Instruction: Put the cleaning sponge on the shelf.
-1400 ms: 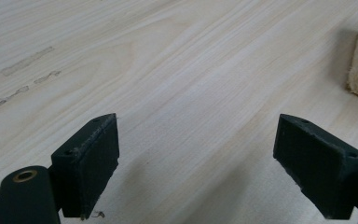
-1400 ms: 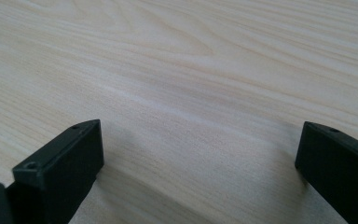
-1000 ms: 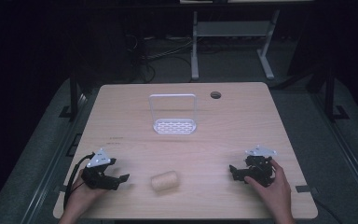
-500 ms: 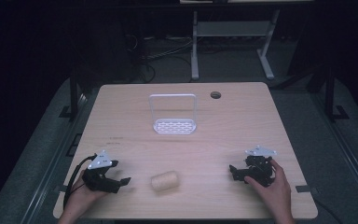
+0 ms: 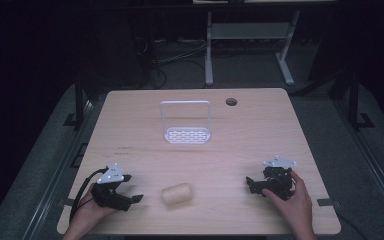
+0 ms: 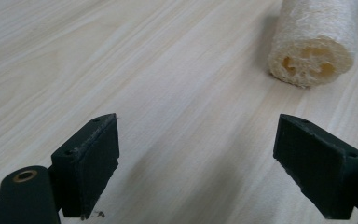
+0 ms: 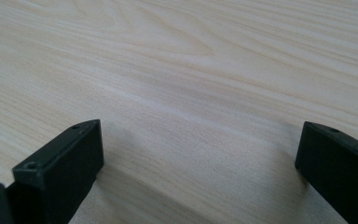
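A pale loofah roll [image 5: 177, 194] lies on its side near the front edge of the wooden table [image 5: 260, 135]. My left gripper [image 5: 130, 199] rests low at the front left, open, its jaws aimed right toward the roll. In the left gripper view the loofah [image 6: 313, 44] lies ahead at the upper right, beyond the open left gripper [image 6: 209, 165], with bare wood between the jaws. My right gripper [image 5: 250, 185] sits at the front right, held by a hand, open. In the right gripper view the right gripper [image 7: 200, 163] spans bare tabletop.
A white wire rack [image 5: 187, 123] with a perforated base stands upright at the table's middle back. A round cable hole [image 5: 231, 102] is at the back right. Dark floor, cables and a desk frame [image 5: 245, 35] lie beyond the table.
The left gripper has edged slightly to the right, toward the loofah. The right gripper and the rack have not moved.
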`<move>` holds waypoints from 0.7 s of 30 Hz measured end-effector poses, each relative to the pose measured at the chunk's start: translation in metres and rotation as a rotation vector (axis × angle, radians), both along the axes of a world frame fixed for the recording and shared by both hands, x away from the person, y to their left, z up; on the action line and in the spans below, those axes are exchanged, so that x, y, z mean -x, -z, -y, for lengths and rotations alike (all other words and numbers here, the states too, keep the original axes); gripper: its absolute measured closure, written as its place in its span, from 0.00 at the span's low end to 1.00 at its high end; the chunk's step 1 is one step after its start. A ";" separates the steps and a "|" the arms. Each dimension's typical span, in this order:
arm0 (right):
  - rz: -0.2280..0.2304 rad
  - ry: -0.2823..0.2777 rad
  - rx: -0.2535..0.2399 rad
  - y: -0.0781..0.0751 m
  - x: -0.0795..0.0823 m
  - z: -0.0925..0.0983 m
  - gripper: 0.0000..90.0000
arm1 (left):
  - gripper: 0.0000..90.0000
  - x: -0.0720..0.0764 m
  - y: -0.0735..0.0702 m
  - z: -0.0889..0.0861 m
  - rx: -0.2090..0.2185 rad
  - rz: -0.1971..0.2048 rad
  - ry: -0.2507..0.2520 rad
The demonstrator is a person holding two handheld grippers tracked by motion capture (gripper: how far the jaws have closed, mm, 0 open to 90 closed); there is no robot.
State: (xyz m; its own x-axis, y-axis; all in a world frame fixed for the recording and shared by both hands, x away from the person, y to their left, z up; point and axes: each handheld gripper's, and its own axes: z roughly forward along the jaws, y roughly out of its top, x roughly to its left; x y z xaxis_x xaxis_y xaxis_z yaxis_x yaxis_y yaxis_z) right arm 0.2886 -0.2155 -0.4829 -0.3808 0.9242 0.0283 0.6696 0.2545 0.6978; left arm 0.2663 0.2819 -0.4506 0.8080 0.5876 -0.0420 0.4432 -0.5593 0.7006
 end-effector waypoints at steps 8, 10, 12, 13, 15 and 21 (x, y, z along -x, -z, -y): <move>0.000 0.000 0.000 0.000 0.000 0.000 0.01 | 0.15 0.003 0.000 0.007 -0.004 -0.008 0.034; 0.000 0.000 0.000 0.000 0.000 0.000 0.01 | 0.15 0.003 -0.001 0.008 -0.005 -0.007 0.042; 0.000 0.000 0.000 0.000 0.000 0.000 0.01 | 0.15 0.003 -0.001 0.010 0.000 -0.007 0.049; 0.000 0.000 0.000 0.000 0.000 0.000 0.01 | 0.15 0.003 -0.002 0.010 -0.005 -0.010 0.055; 0.000 0.000 0.000 0.000 0.000 0.000 0.01 | 0.15 0.004 -0.002 0.011 -0.001 -0.012 0.058; 0.000 0.000 0.000 0.000 0.000 0.000 0.01 | 0.15 0.006 -0.001 0.021 -0.016 -0.020 0.108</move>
